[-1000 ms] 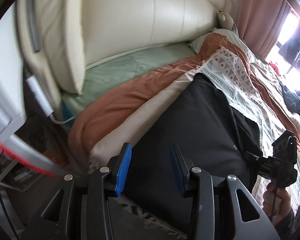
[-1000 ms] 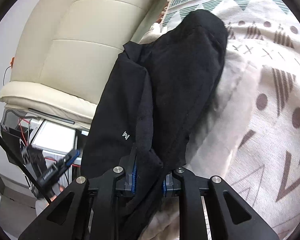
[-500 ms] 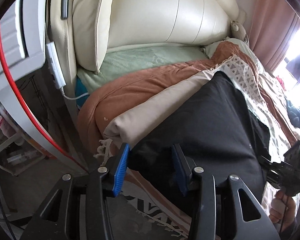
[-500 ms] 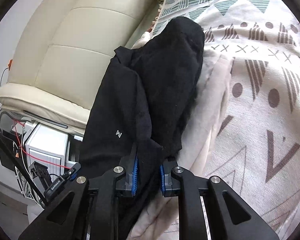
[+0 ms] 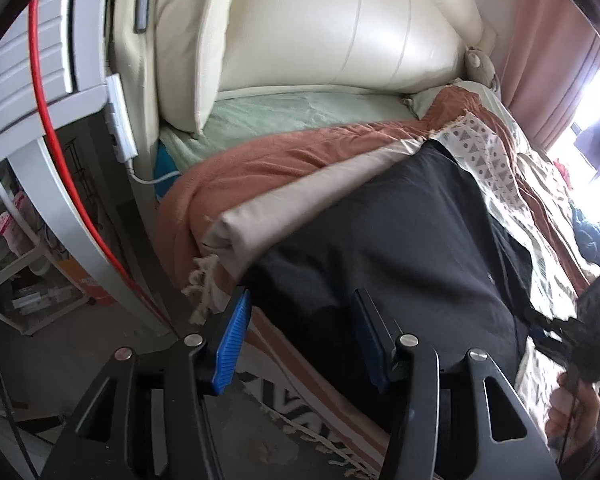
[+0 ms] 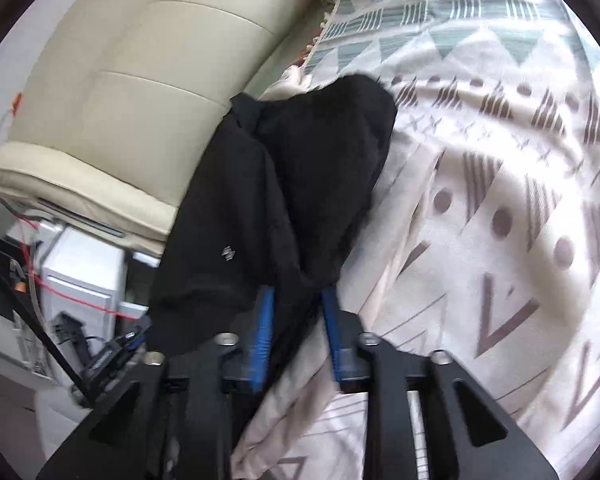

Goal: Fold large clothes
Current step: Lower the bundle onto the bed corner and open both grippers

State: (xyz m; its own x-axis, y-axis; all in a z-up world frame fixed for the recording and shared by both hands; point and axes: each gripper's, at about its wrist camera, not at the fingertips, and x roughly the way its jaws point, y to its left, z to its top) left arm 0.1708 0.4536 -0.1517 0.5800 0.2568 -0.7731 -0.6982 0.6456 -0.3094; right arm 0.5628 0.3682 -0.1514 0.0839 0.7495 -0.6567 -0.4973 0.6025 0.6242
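Note:
A large black garment (image 5: pixel 400 240) lies across the bed's near edge, partly folded over itself, with a small logo (image 6: pixel 228 253) showing. My left gripper (image 5: pixel 300 332) hovers just off the garment's lower corner. Its jaws are opening and the blue pads press on nothing. My right gripper (image 6: pixel 297 336) is at the garment's other end, jaws opening. A fold of black cloth (image 6: pixel 296 308) still hangs loosely between its pads. The right gripper (image 5: pixel 592 336) also shows in the left wrist view, held by a hand (image 5: pixel 572 400). The left gripper (image 6: pixel 112 344) shows in the right wrist view.
The garment rests on a patterned blanket (image 6: pixel 500 160) over a beige sheet (image 5: pixel 300 208) and a rust blanket (image 5: pixel 260 160). A cream padded headboard (image 5: pixel 340 28) stands behind. A power strip (image 5: pixel 120 120), a red cable (image 5: pixel 60 160) and a white cabinet (image 6: pixel 84 292) stand beside the bed.
My left gripper has sunk toward the bed's edge with its jaws spreading. My right gripper, shut on the black fold before, has let its jaws part.

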